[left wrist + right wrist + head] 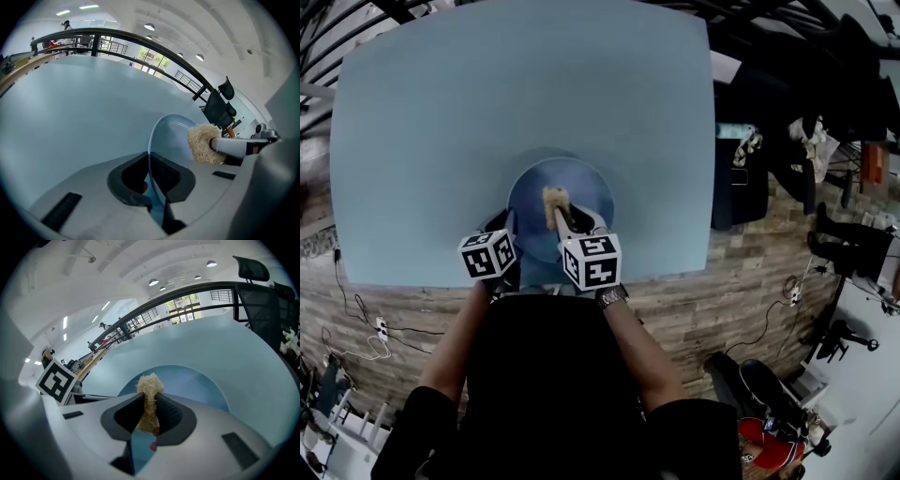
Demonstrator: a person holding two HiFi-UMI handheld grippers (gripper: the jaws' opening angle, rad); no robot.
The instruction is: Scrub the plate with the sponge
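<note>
A round blue plate [581, 187] lies on the pale blue table [441, 141] near its front edge. My left gripper [508, 223] is shut on the plate's near-left rim; the thin rim [151, 154] runs edge-on between its jaws. My right gripper [559, 208] is shut on a tan fibrous sponge [554, 200], whose tuft [149, 384] sticks out past the jaws over the plate [197, 383]. From the left gripper view the sponge [202, 143] rests against the plate's inner face [171, 140].
The table's front edge [525, 281] runs just under the grippers, with wood-look floor [750, 272] beyond. Black office chairs [750, 169] stand at the table's right side. Cables and a power strip [380, 328] lie on the floor at the left.
</note>
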